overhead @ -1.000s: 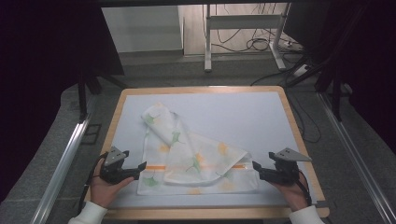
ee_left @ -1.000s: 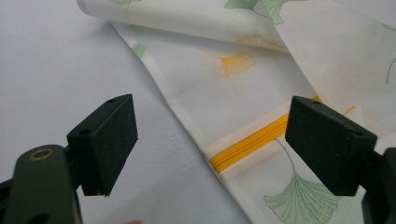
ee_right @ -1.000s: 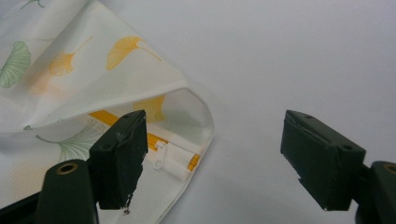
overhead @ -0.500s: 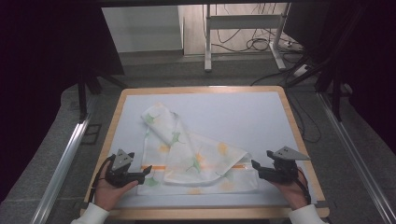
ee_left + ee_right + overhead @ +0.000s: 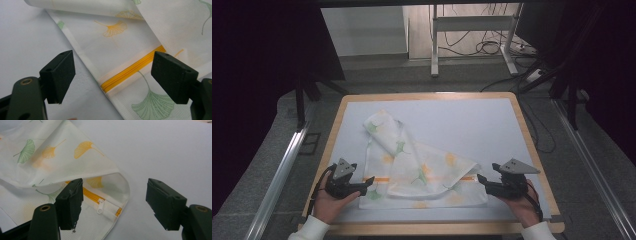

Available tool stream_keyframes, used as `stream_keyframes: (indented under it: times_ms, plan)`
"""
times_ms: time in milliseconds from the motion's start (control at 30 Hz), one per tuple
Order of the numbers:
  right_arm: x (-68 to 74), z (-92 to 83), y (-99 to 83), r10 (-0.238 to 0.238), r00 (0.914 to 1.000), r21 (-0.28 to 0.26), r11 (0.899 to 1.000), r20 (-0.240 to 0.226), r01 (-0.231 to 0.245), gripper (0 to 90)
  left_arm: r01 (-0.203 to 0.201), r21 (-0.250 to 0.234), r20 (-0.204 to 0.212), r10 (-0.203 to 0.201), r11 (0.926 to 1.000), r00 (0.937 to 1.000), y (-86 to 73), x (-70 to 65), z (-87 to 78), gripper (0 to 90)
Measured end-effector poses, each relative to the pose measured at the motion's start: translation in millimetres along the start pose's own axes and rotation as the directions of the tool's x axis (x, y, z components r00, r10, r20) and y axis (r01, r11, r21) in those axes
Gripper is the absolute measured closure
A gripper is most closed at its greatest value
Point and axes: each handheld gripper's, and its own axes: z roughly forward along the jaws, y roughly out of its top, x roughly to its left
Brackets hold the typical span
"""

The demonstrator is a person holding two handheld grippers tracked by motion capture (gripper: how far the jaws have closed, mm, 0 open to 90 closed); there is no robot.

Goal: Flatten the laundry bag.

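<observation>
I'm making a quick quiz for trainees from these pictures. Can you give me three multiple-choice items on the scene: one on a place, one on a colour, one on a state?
1. Where does the zipper pull lie?
A. at the cloth's end near the right hand-held gripper
B. by the left hand-held gripper
C. off the table

2. What colour is the zipper on the leaf-print cloth?
A. blue
B. yellow-orange
C. black

3. How do the jaws of the two hand-held grippers stand?
A. both shut on the cloth
B. one open, one shut
C. both open

Answers:
1 A: the right gripper view shows the pull just ahead of its jaws.
2 B: the left gripper view shows a yellow-orange strip.
3 C: each gripper view shows a wide gap between its jaws.
</observation>
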Motion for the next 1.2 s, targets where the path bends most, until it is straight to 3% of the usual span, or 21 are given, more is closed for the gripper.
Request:
stream_keyframes:
  times_ms: [133, 333, 367, 500, 600, 733, 767, 967, 1000, 1033, 1067, 1200]
  plan:
    - [1.6, 1.3, 0.3, -0.024, 0.9997, -0.006, 1.000, -0.008, 0.024, 30.1, 0.000, 0.003, -0.005, 0.000, 1.0000, 1.0000, 0.1, -0.7, -0.7, 20.1]
    - [5.8, -0.5, 3.0, -0.025, 0.9989, -0.012, 1.000, -0.041, 0.024, 33.0, -0.017, 0.018, -0.019, 0.017, 0.9997, 0.9997, 0.8, -2.0, 1.6, 20.0]
    - [9.6, -0.6, 6.6, -0.035, 0.9973, -0.016, 0.999, -0.065, 0.034, 33.9, -0.013, 0.019, -0.020, 0.013, 0.9997, 0.9997, 0.9, -1.9, 2.1, 20.0]
    - [17.6, 1.2, 15.9, -0.063, 0.9942, -0.014, 0.998, -0.087, 0.062, 34.9, -0.012, 0.013, -0.024, 0.012, 0.9998, 0.9996, 2.1, -4.0, 2.1, 20.3]
    - [31.2, 11.1, 29.6, -0.100, 0.9893, 0.008, 0.995, -0.107, 0.101, 34.9, -0.038, 0.018, -0.013, 0.038, 0.9991, 0.9992, 2.9, -7.2, 2.5, 20.9]
    - [41.3, 20.8, 37.1, -0.114, 0.9852, 0.024, 0.993, -0.128, 0.118, 34.8, -0.052, 0.028, -0.007, 0.052, 0.9983, 0.9986, 2.4, -8.0, 2.7, 21.4]
    - [50.3, 28.0, 42.6, -0.139, 0.9801, 0.037, 0.989, -0.142, 0.145, 34.6, -0.050, 0.026, -0.004, 0.050, 0.9984, 0.9987, 2.1, -7.9, 2.6, 21.4]
    - [70.5, 41.3, 53.2, -0.170, 0.9678, 0.040, 0.983, -0.185, 0.180, 34.6, -0.056, 0.025, -0.002, 0.056, 0.9981, 0.9984, 1.6, -7.9, 2.3, 21.4]
    - [81.0, 46.6, 55.4, -0.180, 0.9596, 0.043, 0.980, -0.216, 0.194, 34.6, -0.055, 0.025, -0.002, 0.055, 0.9982, 0.9985, 1.6, -7.8, 2.4, 21.4]
    - [81.0, 46.6, 55.4, -0.180, 0.9596, 0.043, 0.980, -0.216, 0.194, 34.6, -0.055, 0.026, -0.003, 0.055, 0.9982, 0.9985, 1.6, -7.8, 2.5, 21.4]
    - [92.7, 52.2, 57.1, -0.202, 0.9480, 0.048, 0.974, -0.245, 0.221, 34.6, -0.055, 0.029, -0.006, 0.055, 0.9981, 0.9985, 1.4, -8.1, 3.5, 21.6]
    - [113.6, 61.4, 61.4, -0.230, 0.9283, 0.055, 0.965, -0.292, 0.257, 34.3, -0.058, 0.031, -0.007, 0.058, 0.9978, 0.9983, 0.8, -8.3, 4.8, 21.5]
